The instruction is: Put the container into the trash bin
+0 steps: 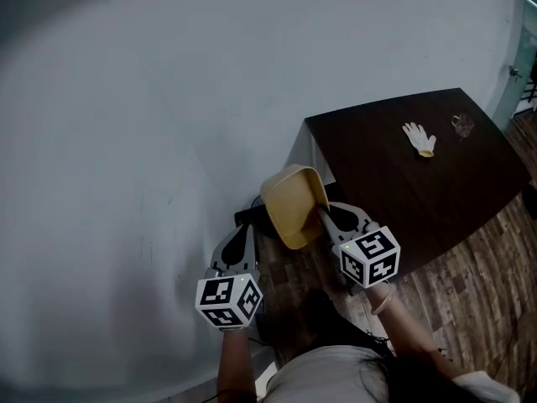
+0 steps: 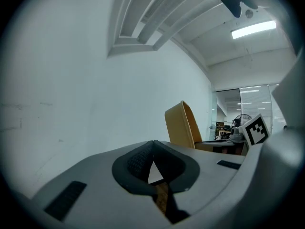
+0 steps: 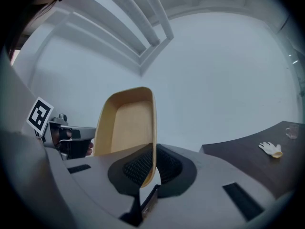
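Right gripper [image 1: 325, 215]: jaws clamped on one side wall of the yellow container [image 1: 292, 204], pinched from both faces.
Left gripper [image 2: 152, 147]: jaws drawn together, tips meeting, nothing between them.
Container position: held up in the air, tipped on edge, close to the wall [image 1: 168, 99] and just off the table's near corner; it sits between the two grippers.
Surface: dark brown table [image 1: 419, 191]; on it a white glove [image 1: 419, 138] and, near the glove, a small clear glass [image 1: 462, 125], the two apart.
Room: pale, plain wall; wood-plank floor [image 1: 495, 309] beside the table.
Head view only: both grippers together, the person's forearms, the floor.
Left gripper view only: a lit ceiling strip light [image 2: 253, 29], glazed partitions far back, the container's outer side edge-on, and the right gripper's marker cube [image 2: 257, 130].
Right gripper view only: the container's hollow inside, plus the left gripper's marker cube [image 3: 39, 114] at the left.
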Motion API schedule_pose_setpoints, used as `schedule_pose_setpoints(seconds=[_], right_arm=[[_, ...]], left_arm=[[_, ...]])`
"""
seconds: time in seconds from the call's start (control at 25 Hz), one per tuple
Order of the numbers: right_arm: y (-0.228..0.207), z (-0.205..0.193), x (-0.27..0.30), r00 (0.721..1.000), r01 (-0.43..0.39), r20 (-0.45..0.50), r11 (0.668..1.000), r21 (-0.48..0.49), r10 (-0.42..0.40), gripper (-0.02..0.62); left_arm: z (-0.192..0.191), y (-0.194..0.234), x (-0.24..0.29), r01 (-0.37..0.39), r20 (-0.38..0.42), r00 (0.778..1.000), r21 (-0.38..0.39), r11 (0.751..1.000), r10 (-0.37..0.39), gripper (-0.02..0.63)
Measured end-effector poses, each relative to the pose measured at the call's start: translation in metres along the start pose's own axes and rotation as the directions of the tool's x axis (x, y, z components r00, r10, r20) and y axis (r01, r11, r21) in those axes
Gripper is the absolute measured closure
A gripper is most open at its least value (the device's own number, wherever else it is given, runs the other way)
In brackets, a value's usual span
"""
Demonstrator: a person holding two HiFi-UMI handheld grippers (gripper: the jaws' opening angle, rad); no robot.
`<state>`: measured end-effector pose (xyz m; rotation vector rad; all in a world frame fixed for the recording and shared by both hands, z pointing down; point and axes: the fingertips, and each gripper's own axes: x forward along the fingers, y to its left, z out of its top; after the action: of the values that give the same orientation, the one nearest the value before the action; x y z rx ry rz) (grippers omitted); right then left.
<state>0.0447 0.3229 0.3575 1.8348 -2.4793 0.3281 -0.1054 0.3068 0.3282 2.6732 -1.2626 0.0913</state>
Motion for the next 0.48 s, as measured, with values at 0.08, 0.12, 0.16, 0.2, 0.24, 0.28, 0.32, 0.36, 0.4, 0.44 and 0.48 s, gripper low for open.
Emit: schedule_pose_setpoints(seconds=[0.08,0.12,0.16,0.2,0.24,0.28,0.32,0.36,0.4,0.44,0.48], right_arm=[[-0.015,0.000,0.023,1.000,-0.002,-0.005,1.000,0.009,0.002,0.576],[-0.023,0.001,0.034,1.000,-0.003,-0.008,1.000,0.012,0.003,0.577],[-0.031,0.003,0.044,1.000,-0.005,-0.010,1.000,0.015,0.006,0.577],[-0.039,0.005,0.054,1.000,-0.008,-0.014,1.000,0.018,0.009,0.577],[-0.046,0.007,0.063,1.000,-0.011,-0.018,1.000,0.019,0.011,0.577],[-0.053,0.008,0.073,1.000,-0.013,-0.023,1.000,0.019,0.014,0.576],[-0.060,0.009,0.083,1.000,-0.015,-0.026,1.000,0.017,0.015,0.577],[-0.068,0.010,0.093,0.999,-0.016,-0.028,1.000,0.017,0.016,0.577],[-0.075,0.011,0.102,0.999,-0.016,-0.029,1.000,0.019,0.017,0.577],[-0.082,0.012,0.111,0.999,-0.016,-0.029,1.000,0.024,0.017,0.577],[-0.088,0.012,0.120,0.999,-0.017,-0.031,0.999,0.029,0.018,0.577]], left_arm=[[0.000,0.011,0.026,0.000,-0.007,1.000,-0.003,1.000,0.000,0.588],[0.001,0.014,0.039,0.002,-0.010,1.000,-0.004,1.000,-0.002,0.588],[0.002,0.017,0.052,0.004,-0.013,1.000,-0.003,1.000,-0.004,0.588],[0.003,0.020,0.064,0.006,-0.017,1.000,-0.002,1.000,-0.006,0.588],[0.004,0.022,0.077,0.008,-0.022,1.000,0.000,1.000,-0.008,0.588],[0.005,0.025,0.089,0.010,-0.026,1.000,0.001,1.000,-0.010,0.588],[0.006,0.029,0.102,0.011,-0.027,1.000,0.002,1.000,-0.011,0.588],[0.008,0.033,0.114,0.012,-0.025,1.000,0.001,1.000,-0.012,0.588],[0.008,0.037,0.126,0.012,-0.023,1.000,-0.004,1.000,-0.012,0.588],[0.008,0.041,0.137,0.011,-0.022,1.000,-0.010,1.000,-0.012,0.588],[0.008,0.044,0.147,0.011,-0.023,1.000,-0.014,1.000,-0.011,0.588]])
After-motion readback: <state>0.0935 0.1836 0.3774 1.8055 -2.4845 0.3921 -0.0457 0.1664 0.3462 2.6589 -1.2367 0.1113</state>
